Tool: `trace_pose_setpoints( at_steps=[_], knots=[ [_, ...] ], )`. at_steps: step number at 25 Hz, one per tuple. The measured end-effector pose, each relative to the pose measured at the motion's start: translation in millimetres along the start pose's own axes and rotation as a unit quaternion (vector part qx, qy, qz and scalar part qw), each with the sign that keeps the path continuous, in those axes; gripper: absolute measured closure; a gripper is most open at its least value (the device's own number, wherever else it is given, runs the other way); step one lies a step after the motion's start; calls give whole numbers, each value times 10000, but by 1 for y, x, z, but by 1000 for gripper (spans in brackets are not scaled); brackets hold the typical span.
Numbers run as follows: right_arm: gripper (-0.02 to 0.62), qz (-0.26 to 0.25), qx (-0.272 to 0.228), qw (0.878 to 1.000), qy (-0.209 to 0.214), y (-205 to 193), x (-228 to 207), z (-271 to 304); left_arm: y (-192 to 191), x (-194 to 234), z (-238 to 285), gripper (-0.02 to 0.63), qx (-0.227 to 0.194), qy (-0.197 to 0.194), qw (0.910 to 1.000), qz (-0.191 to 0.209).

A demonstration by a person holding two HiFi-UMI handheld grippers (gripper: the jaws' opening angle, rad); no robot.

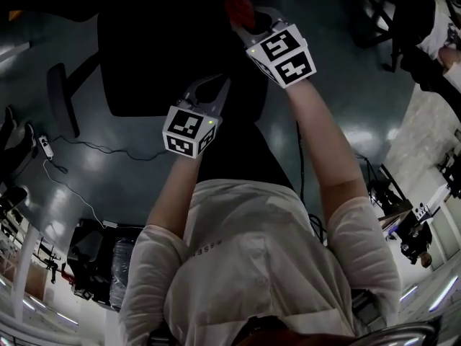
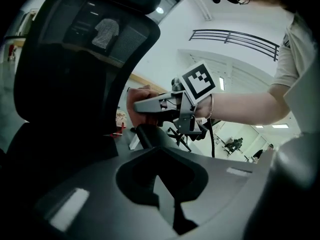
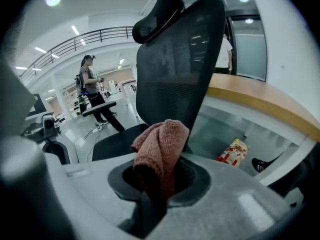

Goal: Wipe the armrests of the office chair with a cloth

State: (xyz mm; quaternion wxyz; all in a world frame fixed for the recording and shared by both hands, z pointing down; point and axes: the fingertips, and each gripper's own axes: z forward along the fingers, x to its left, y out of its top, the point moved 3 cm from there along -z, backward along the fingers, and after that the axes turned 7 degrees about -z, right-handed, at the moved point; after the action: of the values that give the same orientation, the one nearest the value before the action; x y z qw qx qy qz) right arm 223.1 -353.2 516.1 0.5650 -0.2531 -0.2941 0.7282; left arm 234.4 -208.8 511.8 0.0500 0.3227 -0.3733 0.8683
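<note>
The black office chair has its seat (image 1: 155, 56) ahead of me and its mesh backrest (image 3: 185, 59) upright. A reddish-pink cloth (image 3: 160, 144) is bunched in my right gripper (image 3: 155, 184), which is shut on it. In the left gripper view, the right gripper (image 2: 137, 106) presses the cloth (image 2: 134, 101) on top of a dark armrest (image 2: 150, 134). From the head view the cloth (image 1: 238, 7) shows just past the right gripper (image 1: 248, 16). My left gripper (image 1: 210, 85) hovers near the seat's front edge, jaws together, holding nothing. The far armrest (image 1: 61, 96) stands apart at the left.
Cables and a power strip (image 1: 47, 146) lie on the dark floor at left, with a black case (image 1: 94, 251) nearer me. Another chair (image 1: 374, 13) stands at the upper right. A snack packet (image 3: 232, 151) lies under a wooden ledge (image 3: 260, 101). A person (image 3: 90, 84) stands far behind.
</note>
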Motion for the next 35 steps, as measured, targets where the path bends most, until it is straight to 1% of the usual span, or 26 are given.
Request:
trace_pose_setpoints(
  at_steps=[3,5,10,13,19,23,28,35],
  knots=[
    [541,30,248,9986,466,-6,17,14,1,1,5,589,84,-125,9999,-16],
    [541,154,311,9979,556,-12,19,16,1,3,7,589,113,-179,9998,-12],
    [541,677,296,9963,434,-31,5,0,2,7,7,589,70,-95,9999,-91],
    [541,925,170,9949,362,-43,-1,-16,0,3,8,589,91,-74,9999,-36],
    [541,1177,-67,9930,100,-59,0,-45,-10,0,-1,589,-91,115,9997,-178],
    [541,1392,-185,9901,-55,-75,5,-64,-19,-14,-9,589,-171,106,9996,-192],
    [541,1504,-60,9886,-65,-103,28,-81,-35,-24,-22,589,-240,193,9993,-225],
    [541,1766,-393,9832,223,-123,71,-104,-65,-45,-36,589,-293,207,9991,-244]
  ],
)
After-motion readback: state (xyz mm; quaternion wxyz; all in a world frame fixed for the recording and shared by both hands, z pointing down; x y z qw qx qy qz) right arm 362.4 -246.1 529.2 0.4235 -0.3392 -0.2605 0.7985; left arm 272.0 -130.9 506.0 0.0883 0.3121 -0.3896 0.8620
